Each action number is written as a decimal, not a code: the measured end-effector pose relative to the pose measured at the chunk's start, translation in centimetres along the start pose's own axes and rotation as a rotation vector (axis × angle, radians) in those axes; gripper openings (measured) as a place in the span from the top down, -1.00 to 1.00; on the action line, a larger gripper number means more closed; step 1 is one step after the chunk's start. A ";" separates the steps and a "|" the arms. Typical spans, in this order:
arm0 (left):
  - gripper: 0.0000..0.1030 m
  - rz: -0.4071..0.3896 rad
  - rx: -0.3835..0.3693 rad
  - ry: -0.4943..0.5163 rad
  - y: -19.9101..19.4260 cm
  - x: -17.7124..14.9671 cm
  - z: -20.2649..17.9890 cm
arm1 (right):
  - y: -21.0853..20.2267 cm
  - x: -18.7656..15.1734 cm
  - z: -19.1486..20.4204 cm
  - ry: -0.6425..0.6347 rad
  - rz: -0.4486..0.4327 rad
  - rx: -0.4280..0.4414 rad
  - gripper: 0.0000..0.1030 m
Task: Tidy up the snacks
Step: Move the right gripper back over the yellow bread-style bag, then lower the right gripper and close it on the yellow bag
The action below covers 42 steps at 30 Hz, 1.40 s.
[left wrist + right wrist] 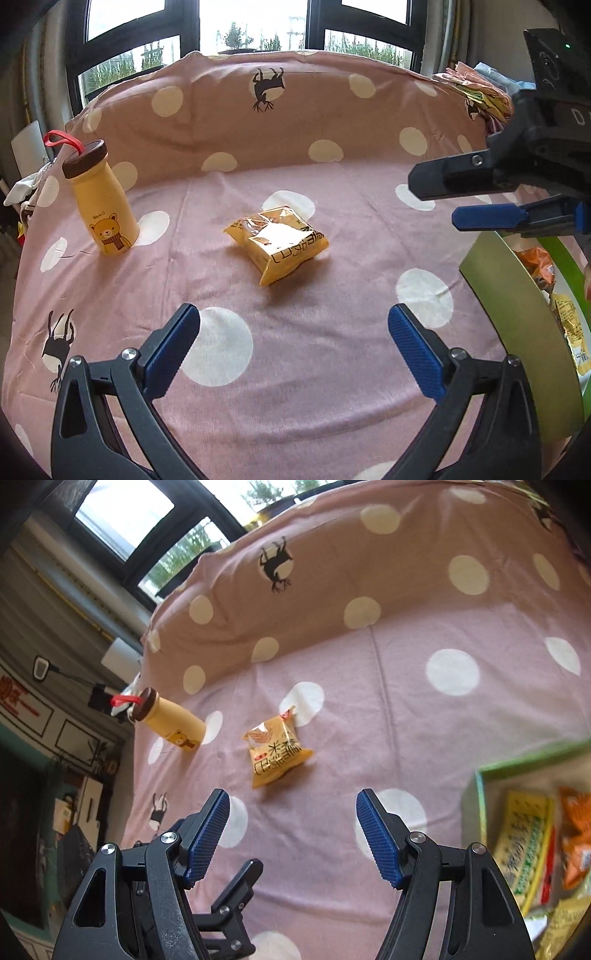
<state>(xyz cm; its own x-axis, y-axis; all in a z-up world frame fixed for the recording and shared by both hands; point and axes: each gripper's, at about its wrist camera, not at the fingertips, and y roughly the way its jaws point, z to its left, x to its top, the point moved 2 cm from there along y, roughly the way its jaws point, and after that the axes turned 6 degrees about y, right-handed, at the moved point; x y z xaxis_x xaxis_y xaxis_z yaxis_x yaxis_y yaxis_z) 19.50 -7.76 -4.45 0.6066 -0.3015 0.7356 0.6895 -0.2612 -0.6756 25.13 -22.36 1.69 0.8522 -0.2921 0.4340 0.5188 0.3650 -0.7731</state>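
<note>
A yellow snack packet (277, 243) (275, 753) lies alone on the pink dotted cloth (295, 369), just ahead of both grippers. My left gripper (293, 314) hangs above the cloth short of the packet, open wide, nothing between its blue pads. My right gripper (293, 799) is also open and empty, a little short of the packet. In the left wrist view the right gripper (439, 201) reaches in from the right edge. A green box (517, 332) (528, 761) at the right holds a yellow-green pack (524, 845), an orange pack (576, 830) and other snacks.
A yellow bear-print bottle (105, 206) (173, 723) with a brown cap and red loop stands at the left of the cloth. The cloth rises over a backrest (295, 110) behind, with windows beyond. Folded fabrics (476, 92) are piled at the far right.
</note>
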 end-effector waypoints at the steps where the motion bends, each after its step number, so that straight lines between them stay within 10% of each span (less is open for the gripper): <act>1: -0.99 -0.002 -0.013 -0.006 0.4 0.1 0.3 | 0.7 0.3 0.4 -0.008 0.007 -0.005 -0.40; 22: -0.95 0.092 -0.155 -0.095 10.5 2.2 3.0 | 14.1 4.7 2.4 -0.105 0.167 0.031 -0.40; 26: -0.77 0.079 -0.193 -0.047 10.8 3.0 2.5 | 15.6 5.1 1.5 -0.075 0.216 0.074 0.25; 30: -0.46 0.080 -0.158 -0.033 11.3 3.5 2.6 | 15.7 5.4 1.3 -0.076 0.215 0.102 0.26; 42: -0.41 0.030 -0.155 0.026 9.4 3.3 1.7 | 13.8 4.8 1.4 -0.095 0.159 0.102 0.36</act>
<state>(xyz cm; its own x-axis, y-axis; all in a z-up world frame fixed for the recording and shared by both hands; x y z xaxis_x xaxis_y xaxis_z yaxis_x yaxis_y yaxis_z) 28.67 -9.62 -8.26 0.6140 -0.3345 0.7149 0.6009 -0.3892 -0.6982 36.44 -17.50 -6.24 0.9238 -0.1406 0.3562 0.3777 0.4883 -0.7867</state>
